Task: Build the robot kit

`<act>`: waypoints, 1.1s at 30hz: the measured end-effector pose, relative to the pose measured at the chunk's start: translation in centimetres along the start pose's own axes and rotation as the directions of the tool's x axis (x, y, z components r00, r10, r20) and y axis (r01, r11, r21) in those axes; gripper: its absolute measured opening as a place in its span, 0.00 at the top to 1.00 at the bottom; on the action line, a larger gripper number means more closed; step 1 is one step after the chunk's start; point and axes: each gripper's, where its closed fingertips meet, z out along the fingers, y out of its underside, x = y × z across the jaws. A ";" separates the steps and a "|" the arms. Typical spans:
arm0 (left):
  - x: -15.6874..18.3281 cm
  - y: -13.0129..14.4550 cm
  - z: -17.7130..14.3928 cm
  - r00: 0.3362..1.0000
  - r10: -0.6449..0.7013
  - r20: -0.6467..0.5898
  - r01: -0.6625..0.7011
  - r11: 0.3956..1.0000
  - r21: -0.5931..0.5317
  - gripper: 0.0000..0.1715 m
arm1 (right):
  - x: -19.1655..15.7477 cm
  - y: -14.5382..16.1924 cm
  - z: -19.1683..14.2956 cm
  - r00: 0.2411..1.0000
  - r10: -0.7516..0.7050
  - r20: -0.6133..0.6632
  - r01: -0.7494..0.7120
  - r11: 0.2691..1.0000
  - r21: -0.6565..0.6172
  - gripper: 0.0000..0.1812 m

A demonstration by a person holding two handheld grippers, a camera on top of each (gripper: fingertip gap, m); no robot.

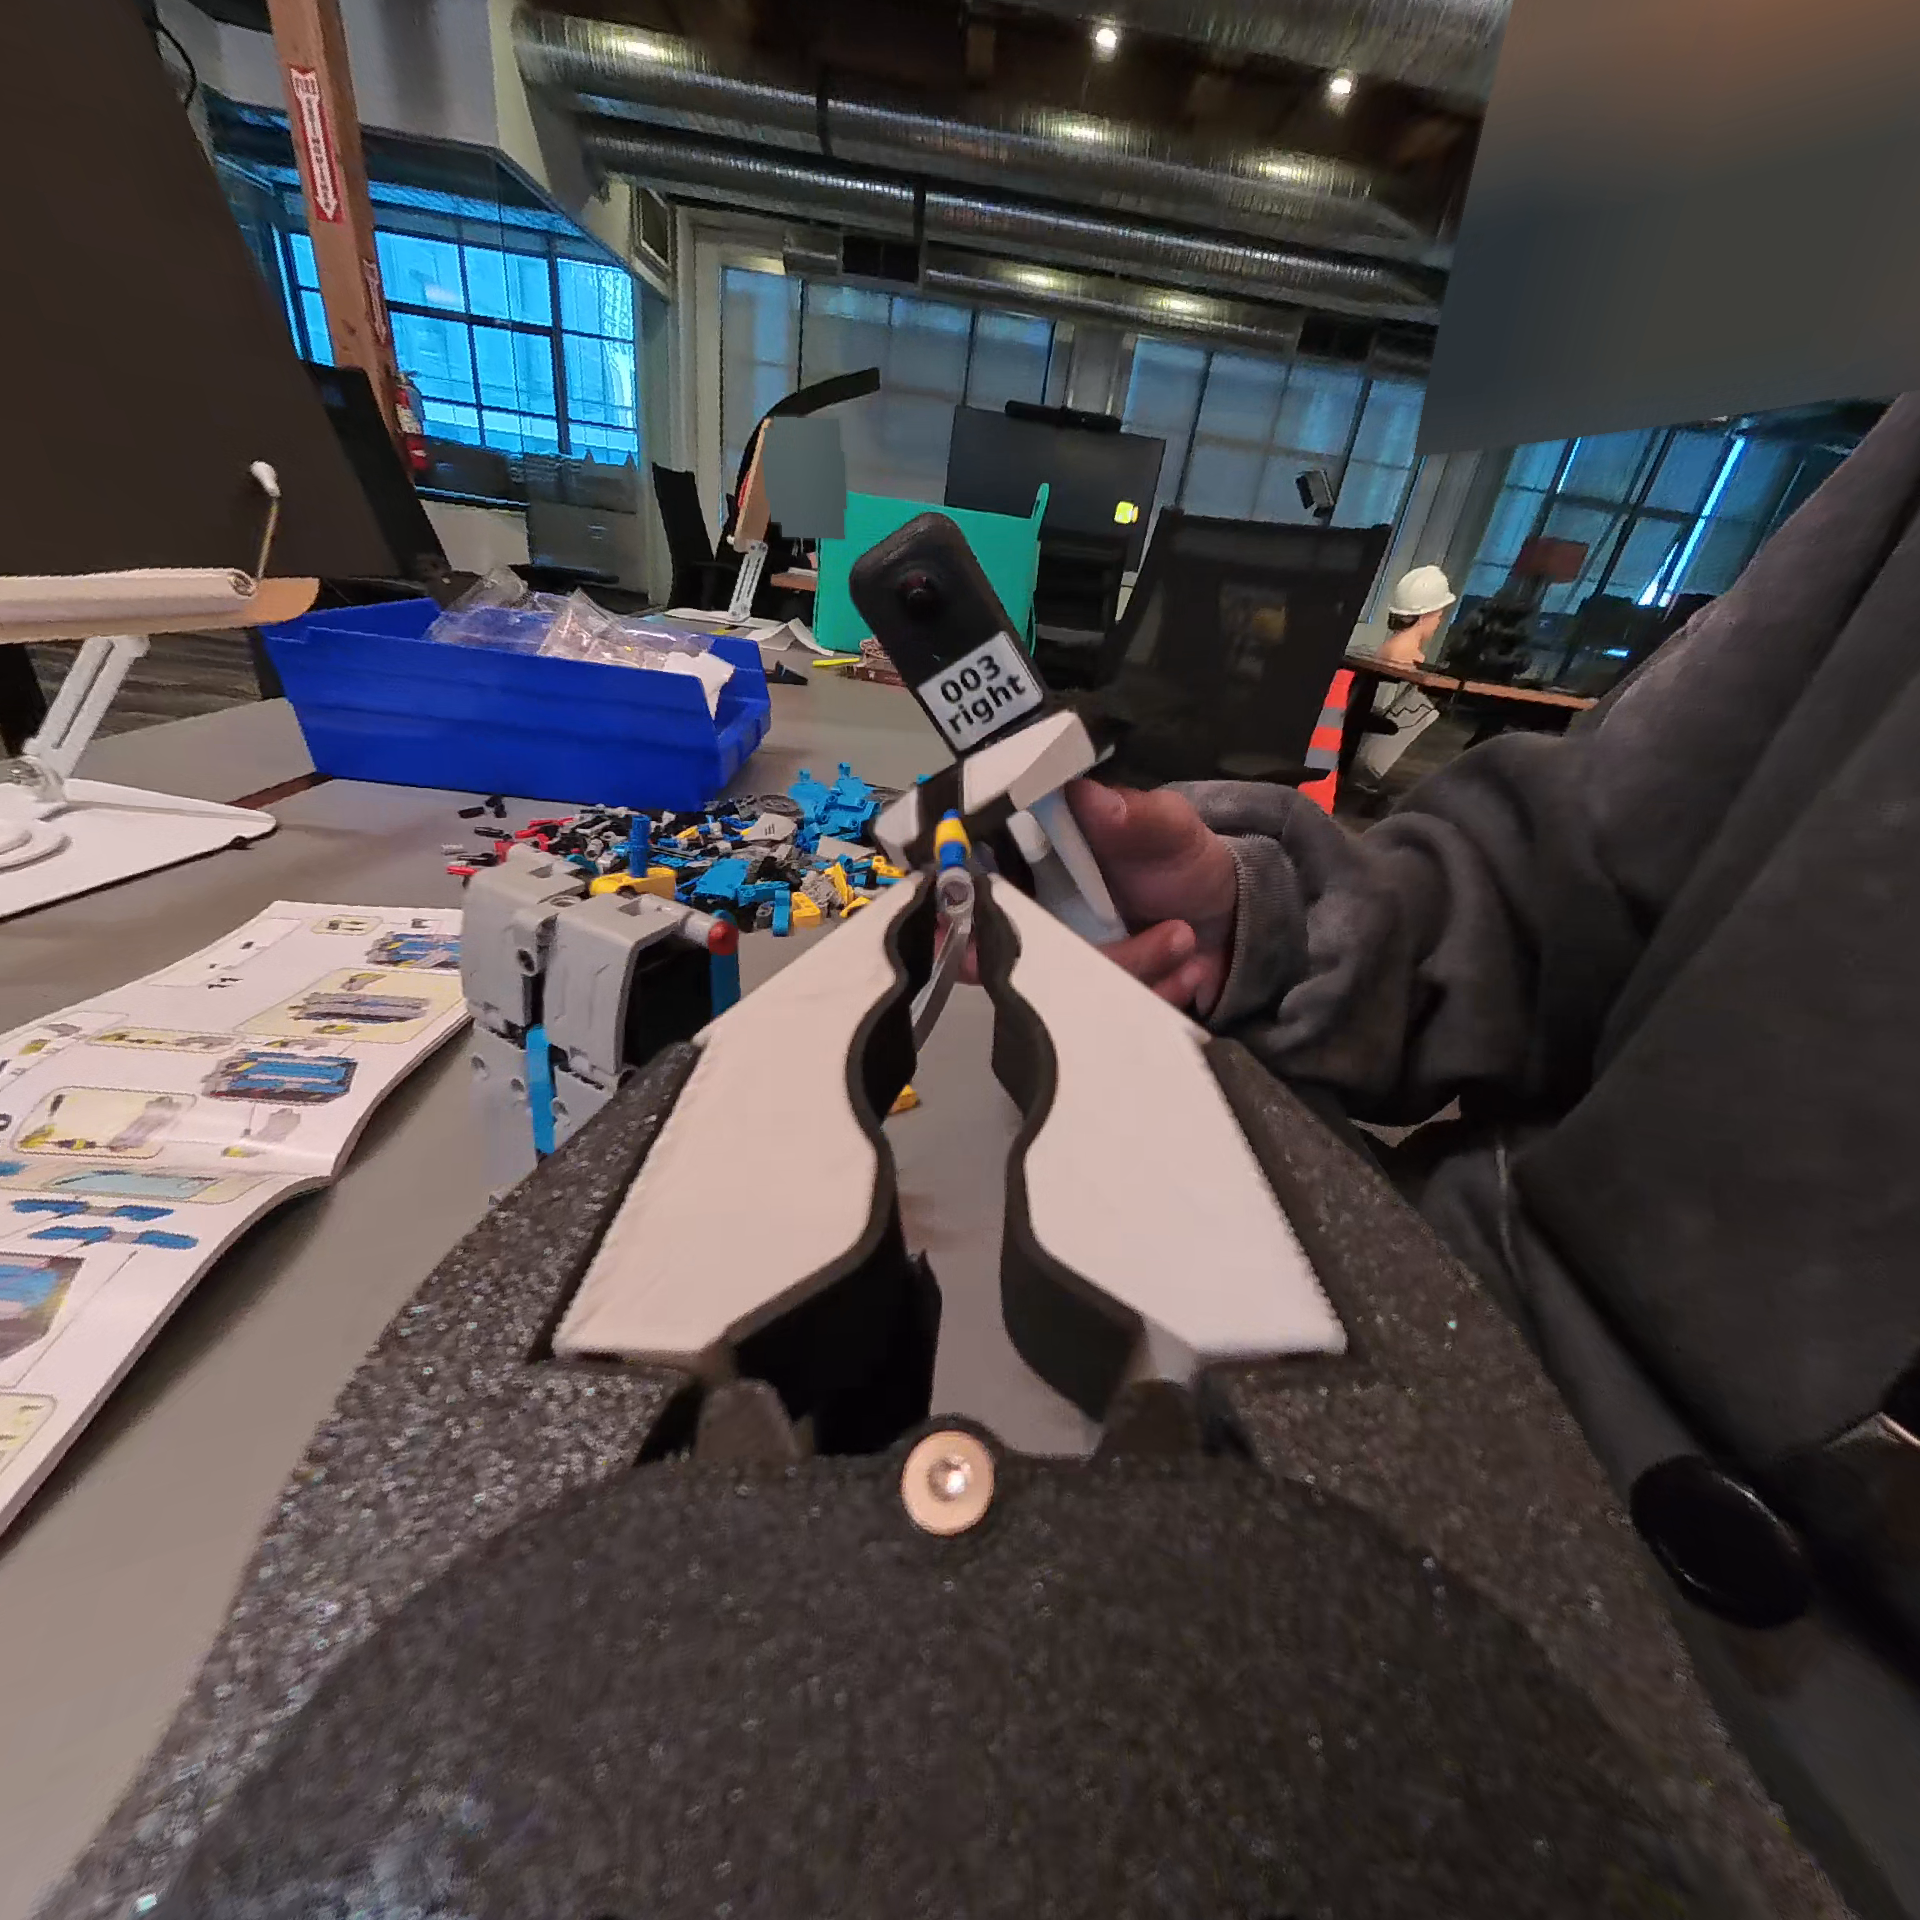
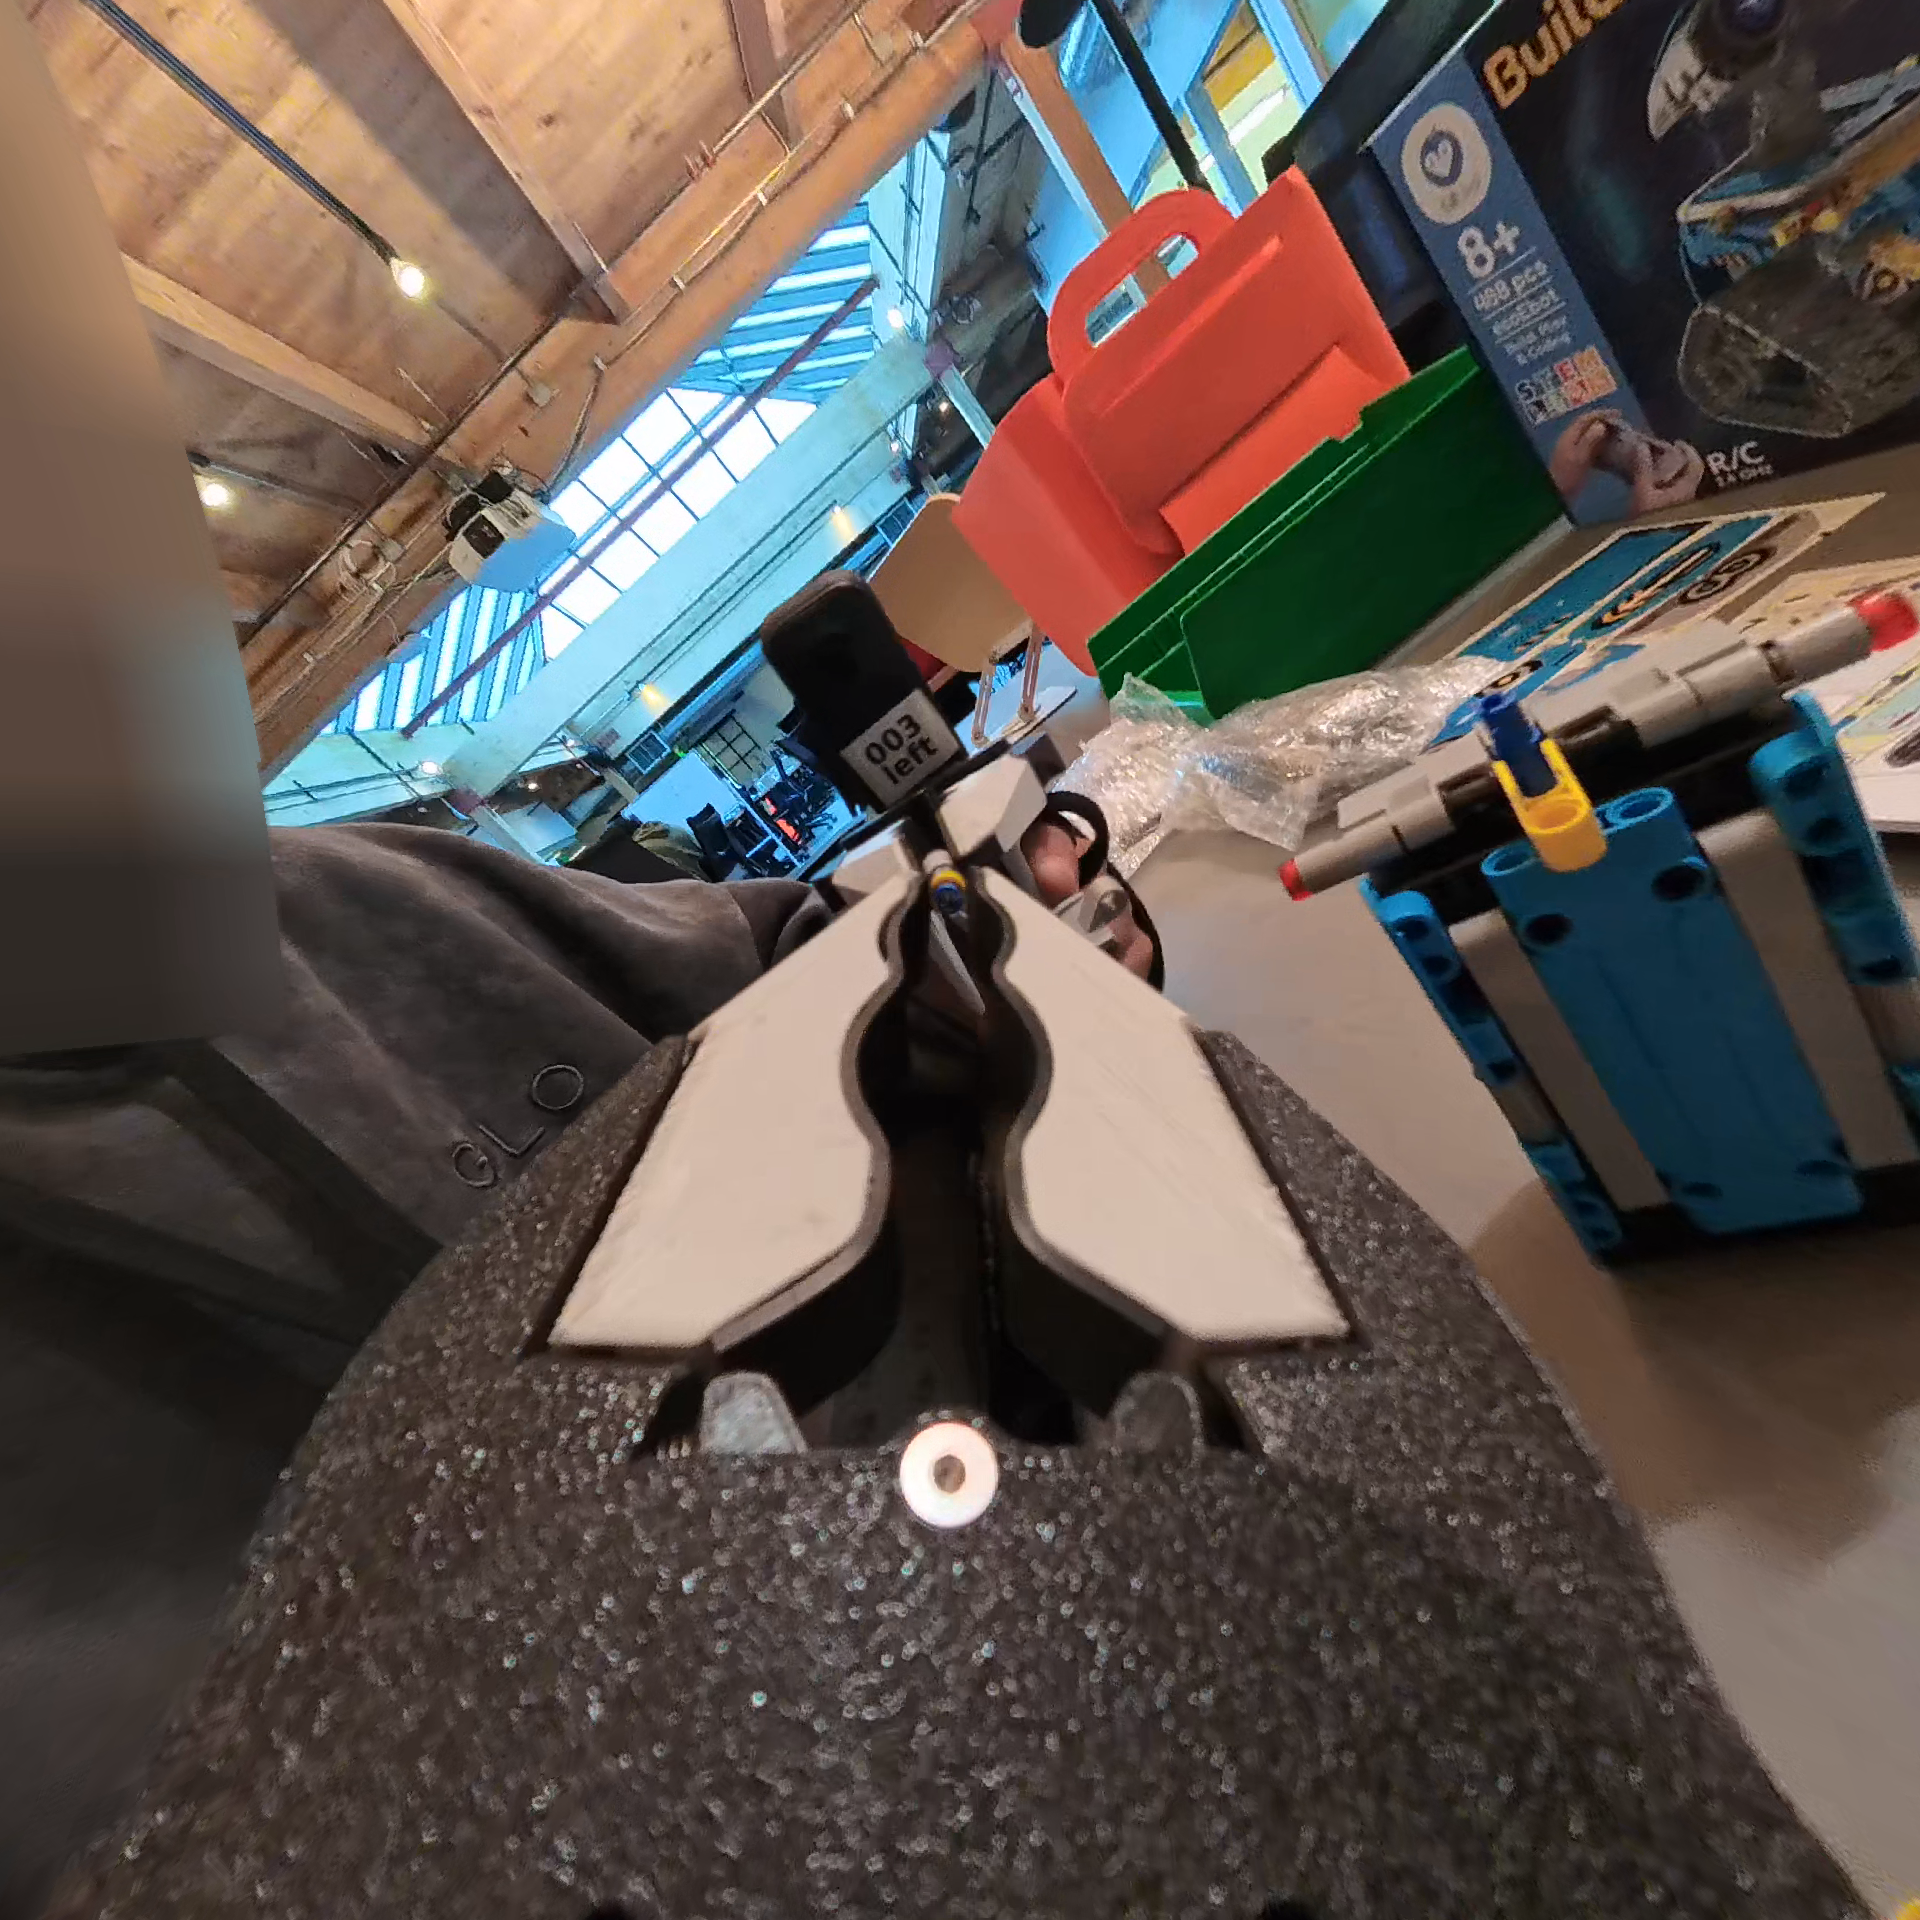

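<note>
Both tongs, left (image 1: 951, 883) and right (image 2: 948, 888), meet tip to tip, clamped on one small blue-and-yellow peg piece (image 1: 948, 844), seemingly light, rigid, slippery plastic, best pinched mid-shaft.

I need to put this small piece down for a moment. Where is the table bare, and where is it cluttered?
Bare grey table lies between the blue-and-grey model and the grippers. Another strip runs between the instruction booklet and the blue bin. Crowded: the loose parts pile before the bin.
</note>
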 end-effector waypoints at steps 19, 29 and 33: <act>0.6 -1.0 0.0 0.897 -0.400 -0.186 0.420 0.904 0.079 0.97 | -1.1 0.6 0.9 0.914 -0.386 -0.128 0.381 0.923 -0.059 0.96; 0.9 -0.7 0.1 0.843 -0.477 -0.248 0.503 0.863 0.052 0.97 | -1.4 0.7 0.7 0.865 -0.479 -0.153 0.471 0.878 -0.088 0.97; 0.6 -0.8 0.0 0.806 -0.524 -0.276 0.555 0.830 0.046 0.97 | -1.1 0.6 0.8 0.828 -0.529 -0.185 0.520 0.848 -0.102 0.96</act>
